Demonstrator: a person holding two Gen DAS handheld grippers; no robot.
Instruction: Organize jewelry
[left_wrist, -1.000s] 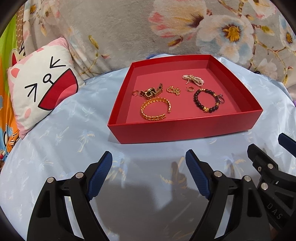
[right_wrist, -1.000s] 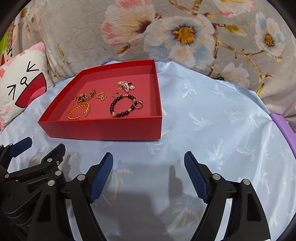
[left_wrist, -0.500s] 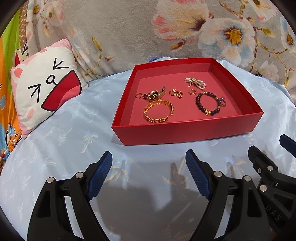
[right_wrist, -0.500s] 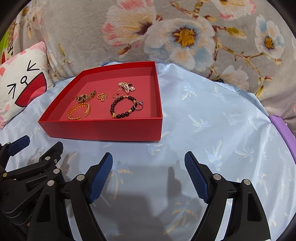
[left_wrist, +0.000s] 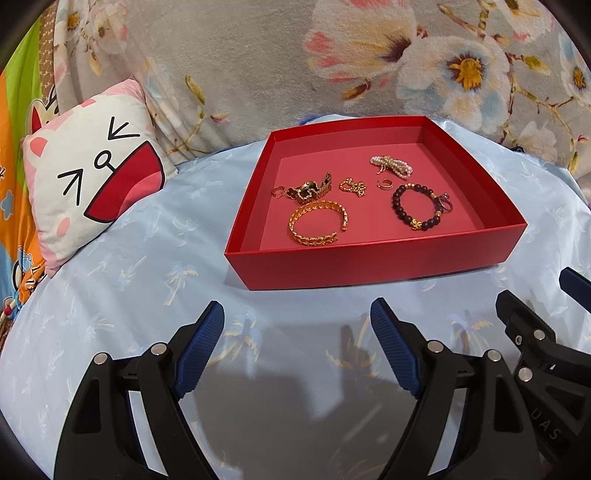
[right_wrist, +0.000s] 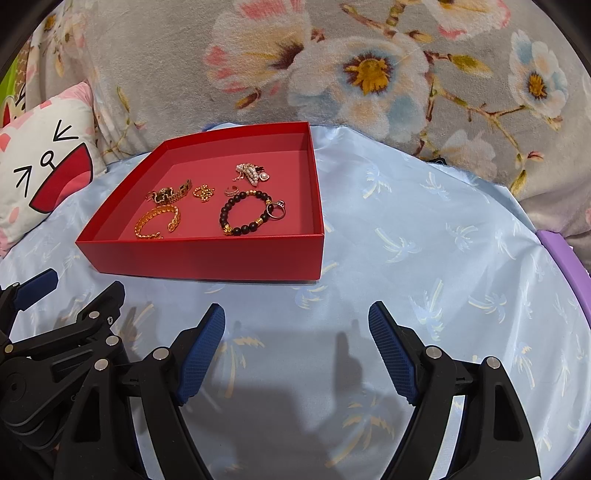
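Observation:
A shallow red box (left_wrist: 373, 260) (right_wrist: 207, 258) sits on a light blue cloth and holds several jewelry pieces: a gold cuff bracelet (left_wrist: 317, 221) (right_wrist: 157, 220), a dark beaded bracelet (left_wrist: 415, 205) (right_wrist: 243, 214) with a ring (right_wrist: 277, 211), a pearl piece (left_wrist: 390, 164) (right_wrist: 251, 172), a gold chain (left_wrist: 352, 186) and a gold-and-black piece (left_wrist: 310, 190). My left gripper (left_wrist: 297, 341) is open and empty, short of the box's front wall. My right gripper (right_wrist: 297, 341) is open and empty, to the right of it, also short of the box.
A white and pink cat-face cushion (left_wrist: 88, 184) (right_wrist: 40, 166) lies left of the box. A grey floral blanket (left_wrist: 332, 55) rises behind. A purple edge (right_wrist: 561, 251) shows at the far right. The blue cloth (right_wrist: 424, 240) stretches right of the box.
Both grippers have drifted slightly; the box sits a little lower and more to the right in the left view. Both stay open and empty.

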